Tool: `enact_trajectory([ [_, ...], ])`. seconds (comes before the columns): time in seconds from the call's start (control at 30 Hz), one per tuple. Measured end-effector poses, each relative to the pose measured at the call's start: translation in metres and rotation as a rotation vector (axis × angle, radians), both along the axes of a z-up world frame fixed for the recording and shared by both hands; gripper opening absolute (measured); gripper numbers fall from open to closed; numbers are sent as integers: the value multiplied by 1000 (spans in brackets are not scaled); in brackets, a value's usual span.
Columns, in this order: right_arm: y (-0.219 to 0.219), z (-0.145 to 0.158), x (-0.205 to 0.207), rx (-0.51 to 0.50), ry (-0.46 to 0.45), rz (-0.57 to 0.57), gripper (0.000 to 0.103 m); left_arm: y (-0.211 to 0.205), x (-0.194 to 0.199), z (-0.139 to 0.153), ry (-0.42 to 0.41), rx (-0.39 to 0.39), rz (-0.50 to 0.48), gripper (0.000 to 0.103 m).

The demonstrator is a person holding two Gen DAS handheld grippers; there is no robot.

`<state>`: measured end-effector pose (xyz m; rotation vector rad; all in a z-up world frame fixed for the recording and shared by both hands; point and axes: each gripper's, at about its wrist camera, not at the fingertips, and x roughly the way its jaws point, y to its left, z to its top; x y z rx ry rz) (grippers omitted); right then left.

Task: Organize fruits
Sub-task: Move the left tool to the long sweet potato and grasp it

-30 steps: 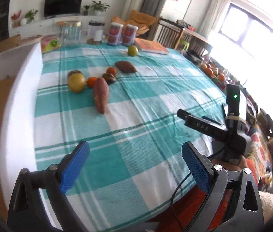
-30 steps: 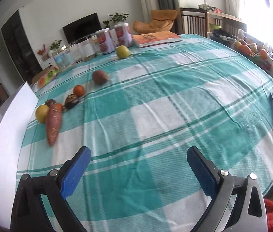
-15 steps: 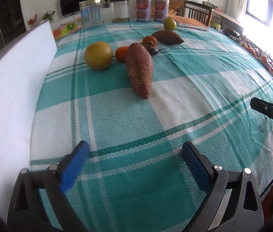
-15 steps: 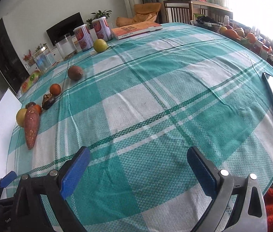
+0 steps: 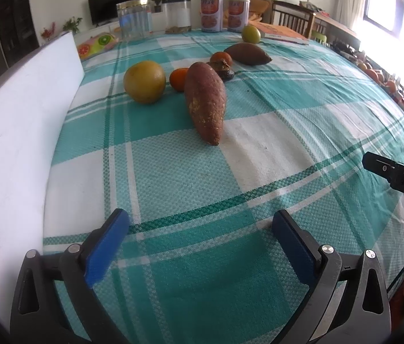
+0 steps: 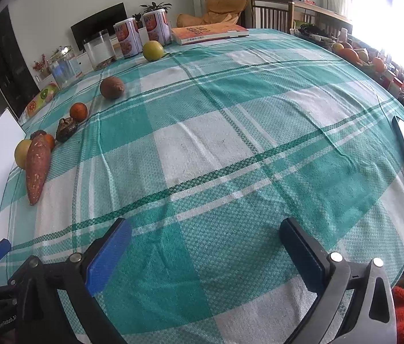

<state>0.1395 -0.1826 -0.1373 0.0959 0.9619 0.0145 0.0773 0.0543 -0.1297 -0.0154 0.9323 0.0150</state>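
Seven or so pieces of produce sit on the checked tablecloth [image 5: 259, 143], strung out in a loose line running toward the top of the left wrist frame. Nearest is a long sweet potato [image 5: 206, 101] lying pointed end toward the camera, just above center. Beside it on the left is a round yellowish fruit [image 5: 144, 81], with a small orange [image 5: 179, 78] tucked between them and looking like it touches the potato. Further up there's a dark shrivelled thing [image 5: 224, 68], a second brown tuber [image 5: 247, 54], and a green-yellow fruit [image 5: 250, 33] near the tins.

Both tools are empty. The left gripper [image 5: 200, 239] has its blue pads spread wide at the bottom of the frame, and the potato is straight ahead of it but well apart, nothing between the fingers yet. The right gripper [image 6: 206, 246] is spread wide too, over bare cloth, with the whole row of fruit way off in the left side of its frame.

My guess on handling: the potato is stiff and fairly heavy, rough-skinned so it shouldn't slip, but tapered, so grab it across the fat middle, not the tip. The round fruit is smooth and could roll or squirt out, so pinch it dead across the widest part. That shrivelled one looks soft, go easy.
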Motion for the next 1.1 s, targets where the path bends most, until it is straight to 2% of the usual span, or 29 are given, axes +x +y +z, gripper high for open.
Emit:
enact_trajectory([
  [0.6,2,-1,0,-15,7,6,103,1,-1,-1,-2,-11,-6,102],
  [0.73,4,-1,0,-31,11,8,103,3,-1,0,-5,-30,-11,102],
  [0.87,4,-1,1,-29,10,7,103,9,-1,3,1,-82,-2,102],
  [0.97,4,-1,1,-30,11,7,103,11,10,10,13,-145,10,101],
  [1.1,5,-1,1,-37,12,8,103,3,44,26,13,-129,40,101],
])
